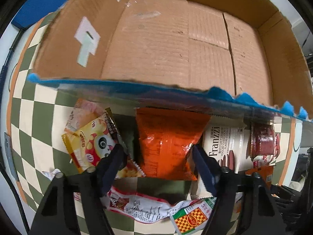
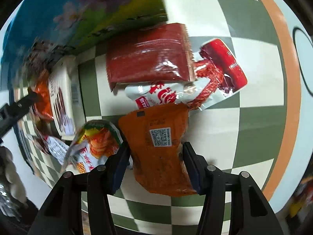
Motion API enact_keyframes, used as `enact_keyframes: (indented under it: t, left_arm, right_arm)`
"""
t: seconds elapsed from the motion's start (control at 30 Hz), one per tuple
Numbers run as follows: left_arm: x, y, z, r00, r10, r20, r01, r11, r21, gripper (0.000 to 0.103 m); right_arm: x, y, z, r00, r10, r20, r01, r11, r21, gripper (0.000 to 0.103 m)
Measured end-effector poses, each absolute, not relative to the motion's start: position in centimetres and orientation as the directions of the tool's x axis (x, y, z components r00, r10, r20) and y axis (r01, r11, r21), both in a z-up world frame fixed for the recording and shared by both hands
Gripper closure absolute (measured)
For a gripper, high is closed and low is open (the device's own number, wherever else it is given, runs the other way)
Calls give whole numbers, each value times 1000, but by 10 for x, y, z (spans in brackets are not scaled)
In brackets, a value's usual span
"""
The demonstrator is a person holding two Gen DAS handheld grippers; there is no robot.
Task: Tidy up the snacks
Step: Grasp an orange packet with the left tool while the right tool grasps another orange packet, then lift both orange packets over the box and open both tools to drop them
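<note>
In the left wrist view my left gripper (image 1: 157, 152) is open, its fingers on either side of an orange-red snack bag (image 1: 168, 141) lying in front of the empty cardboard box (image 1: 176, 45). A yellow panda snack pack (image 1: 92, 145) lies to its left and a white Franzzi cookie box (image 1: 227, 145) to its right. In the right wrist view my right gripper (image 2: 154, 152) is open around an orange pouch with a QR code (image 2: 156, 143) on the checkered cloth (image 2: 225, 117). A dark red pack (image 2: 148, 56) and a white-and-red sausage pack (image 2: 176, 94) lie beyond it.
The box has a torn blue front edge (image 1: 137, 88). More packets lie near the left gripper: a white-red wrapper (image 1: 140, 205) and a checkered green-orange packet (image 1: 191, 217). In the right wrist view a shrimp snack bag (image 2: 93, 143) lies left of the pouch, below the box's printed outer wall (image 2: 78, 13).
</note>
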State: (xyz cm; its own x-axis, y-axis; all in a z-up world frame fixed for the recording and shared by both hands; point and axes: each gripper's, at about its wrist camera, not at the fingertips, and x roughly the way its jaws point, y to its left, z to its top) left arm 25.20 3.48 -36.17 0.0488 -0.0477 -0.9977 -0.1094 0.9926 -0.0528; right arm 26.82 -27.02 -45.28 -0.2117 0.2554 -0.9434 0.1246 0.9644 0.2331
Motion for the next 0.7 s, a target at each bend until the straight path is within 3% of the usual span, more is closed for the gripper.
enact_keyframes:
  t: [0.2,0.47,0.7]
  left_arm:
    - [249,29,-375,41,-35,-999,-103,994,-39,61]
    - [209,30,-383,-25,29,-999,-78,996,31,62]
    - [199,49,-399,-56,4,-998,-101,995,10,59]
  right_arm:
    - [264,-264,-458,-250,227,-941,101,973,208,44]
    - [223,-263,-453,-267,197,-943,110,979,174,52]
    - [198,-275,-454,-320,216,-922,139,974,180,46]
